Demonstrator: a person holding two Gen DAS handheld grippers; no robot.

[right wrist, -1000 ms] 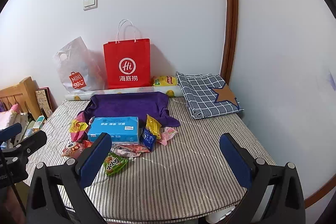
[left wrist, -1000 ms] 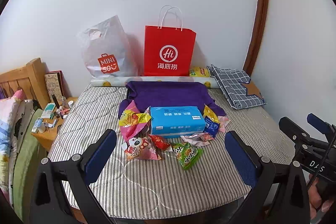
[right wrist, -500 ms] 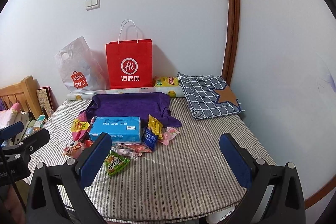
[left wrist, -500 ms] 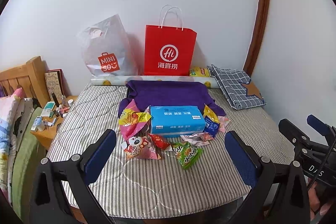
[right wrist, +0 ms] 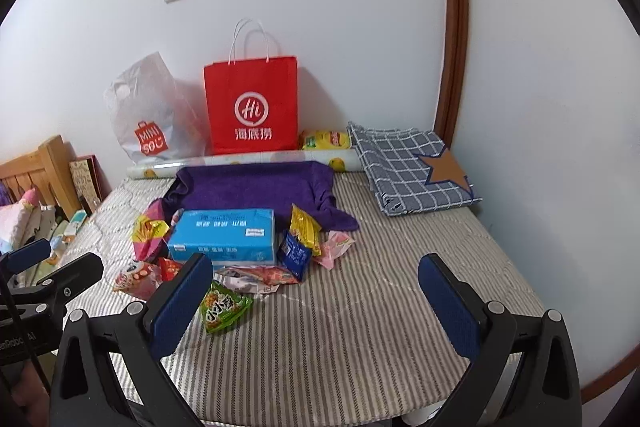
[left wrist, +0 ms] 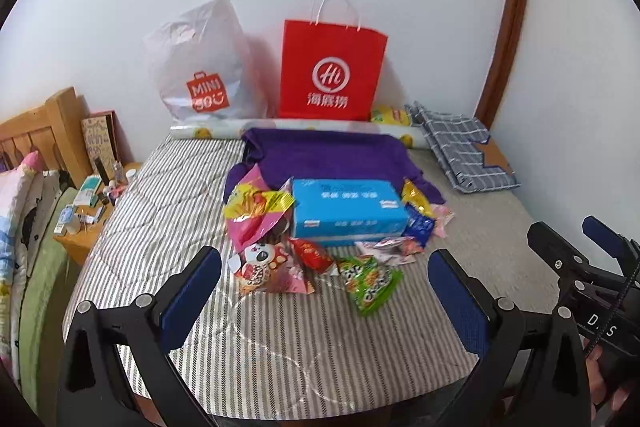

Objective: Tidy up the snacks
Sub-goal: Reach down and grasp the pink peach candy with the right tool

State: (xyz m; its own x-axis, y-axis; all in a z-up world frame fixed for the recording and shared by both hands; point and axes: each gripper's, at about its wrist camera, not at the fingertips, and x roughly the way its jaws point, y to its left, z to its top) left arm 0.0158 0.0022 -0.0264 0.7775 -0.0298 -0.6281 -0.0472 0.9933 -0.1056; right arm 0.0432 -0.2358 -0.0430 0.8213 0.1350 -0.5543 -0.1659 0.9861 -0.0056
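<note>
While the left gripper [left wrist: 324, 293] and the right gripper [right wrist: 316, 301] hung low in their frames, jaws spread wide and holding nothing, the snack packets [left wrist: 368, 283] lay mid-frame on the striped mattress [left wrist: 280, 347], around a blue tissue box [left wrist: 346, 209]; a red bag [left wrist: 332, 71] stood behind.

Right gripper [right wrist: 316, 303] held wide apart above a striped mattress [right wrist: 360, 339], green snack packet [right wrist: 224, 307] just beside its left finger, blue tissue box [right wrist: 224, 237] ringed by snack packets, possibly crisps, red paper bag [right wrist: 251, 105] upright against the wall.
</note>
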